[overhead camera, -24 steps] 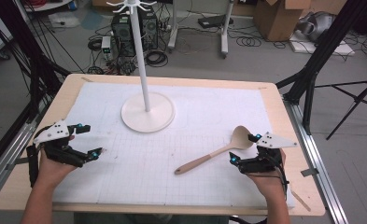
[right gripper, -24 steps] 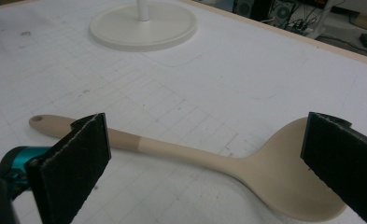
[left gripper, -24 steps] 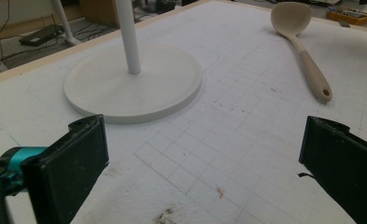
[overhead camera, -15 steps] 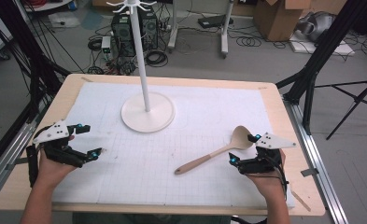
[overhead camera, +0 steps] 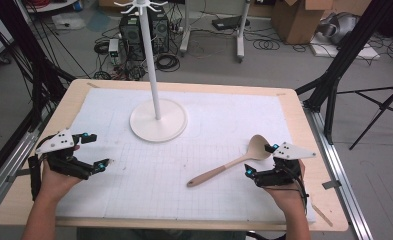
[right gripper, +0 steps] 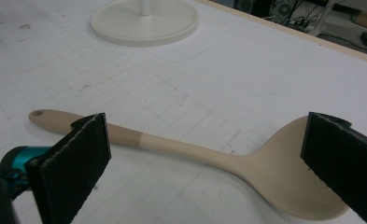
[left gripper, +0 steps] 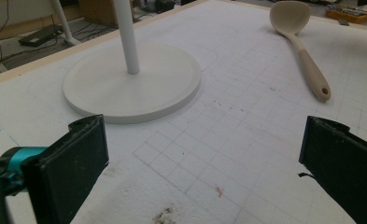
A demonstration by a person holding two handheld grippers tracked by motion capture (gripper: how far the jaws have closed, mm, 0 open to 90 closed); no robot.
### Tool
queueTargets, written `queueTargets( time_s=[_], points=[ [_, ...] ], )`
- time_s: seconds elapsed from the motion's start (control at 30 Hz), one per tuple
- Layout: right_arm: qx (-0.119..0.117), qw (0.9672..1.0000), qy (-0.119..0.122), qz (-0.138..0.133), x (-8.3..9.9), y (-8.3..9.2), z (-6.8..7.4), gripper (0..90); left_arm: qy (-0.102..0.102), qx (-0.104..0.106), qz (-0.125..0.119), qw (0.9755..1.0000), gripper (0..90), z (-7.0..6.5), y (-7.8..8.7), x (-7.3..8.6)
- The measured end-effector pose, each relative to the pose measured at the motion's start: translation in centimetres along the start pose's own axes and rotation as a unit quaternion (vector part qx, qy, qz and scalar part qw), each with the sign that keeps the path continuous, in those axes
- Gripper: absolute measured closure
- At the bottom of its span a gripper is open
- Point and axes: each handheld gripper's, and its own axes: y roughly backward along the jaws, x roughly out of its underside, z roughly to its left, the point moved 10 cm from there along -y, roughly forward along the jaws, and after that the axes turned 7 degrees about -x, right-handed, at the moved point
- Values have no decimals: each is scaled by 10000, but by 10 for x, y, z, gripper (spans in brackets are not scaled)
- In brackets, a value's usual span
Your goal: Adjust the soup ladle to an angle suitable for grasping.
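Grippers: left gripper [overhead camera: 96, 152] jaws wide, empty; right gripper [overhead camera: 259, 161] jaws wide, empty, straddling the ladle.
Ladle: beige ladle [overhead camera: 234, 162] flat on gridded mat [overhead camera: 149, 175], untouched.
Stand: hook stand [overhead camera: 157, 120] well apart, hooks bare.
Progress: nothing started, judging by layout.

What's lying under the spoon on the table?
The spoon lies flat on a white gridded mat that covers the wooden table. Nothing else shows beneath it; the mat directly under its bowl and handle is covered.

The ladle [overhead camera: 234, 162] lies on the mat [overhead camera: 224, 120], right of the stand's base [overhead camera: 158, 120].
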Motion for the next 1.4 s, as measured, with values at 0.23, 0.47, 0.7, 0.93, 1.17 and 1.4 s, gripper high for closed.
queueTargets(
  time_s=[0.23, 0.47, 0.7, 0.93, 1.17, 1.4],
  points=[
    [2, 10000, -6, 26, 1, -1, 0, 1, -17, 4, 22, 10000, 17, 0, 0, 1],
    [-21, 10000, 9, 36, 1, -1, 1, 1, -19, -46, 6, 10000, 17, 2, 2, 0],
    [-30, 10000, 31, 25, 0, -1, 1, 1, -17, -76, 14, 10000, 17, 5, 5, 1],
    [-49, 10000, 26, 27, 0, -2, 2, 1, -28, -43, 13, 10000, 17, 4, 3, 0],
    [-91, 9999, 81, 51, -1, -3, 4, 1, -45, -61, 23, 10000, 17, 3, 4, 0],
    [-215, 9995, 164, 182, 1, -7, 9, 1, -49, -47, -23, 10000, 17, 4, 6, -2]
  ],
)
